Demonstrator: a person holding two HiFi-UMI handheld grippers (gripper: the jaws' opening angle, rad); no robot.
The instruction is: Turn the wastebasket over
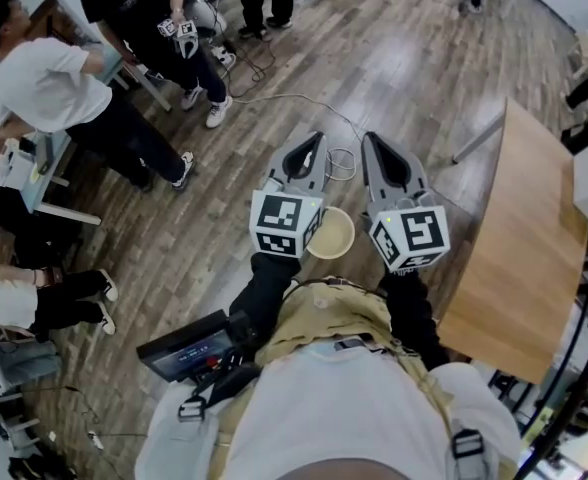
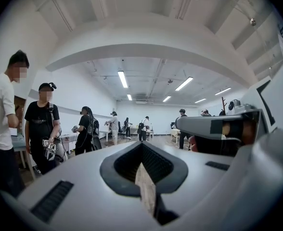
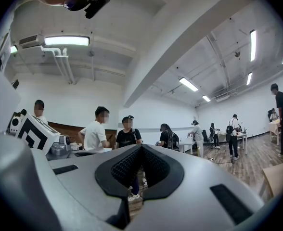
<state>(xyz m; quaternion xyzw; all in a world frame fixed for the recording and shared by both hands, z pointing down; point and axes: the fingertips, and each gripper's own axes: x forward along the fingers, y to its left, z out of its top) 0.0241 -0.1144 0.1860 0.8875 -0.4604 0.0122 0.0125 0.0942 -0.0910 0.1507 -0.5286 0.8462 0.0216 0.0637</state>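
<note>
The wooden floor (image 1: 414, 58) fills most of the head view, and the wastebasket (image 1: 331, 233) stands on it close before our body; we take the wastebasket as our landmark. To the right of it, near but apart, is a wooden desk (image 1: 519, 238). Far to the left of it stand other people (image 1: 44, 78). The left gripper (image 1: 317, 140) hangs over the wastebasket's left side and the right gripper (image 1: 368, 138) over its right side, so it lies between and below them, about equally near to both. Both point forward, beyond the wastebasket, and their own views show only the room. In each gripper view the jaws are pressed almost together, with only a thin slit, and pinch nothing. From above the wastebasket is a round rim with a paler disc inside. Its axis is upright, but we cannot tell if we see the open mouth or the bottom, so it may be turned over or not. A thin cable (image 1: 342, 163) lies just beyond the wastebasket; we judge that only this could disturb a reach down
</note>
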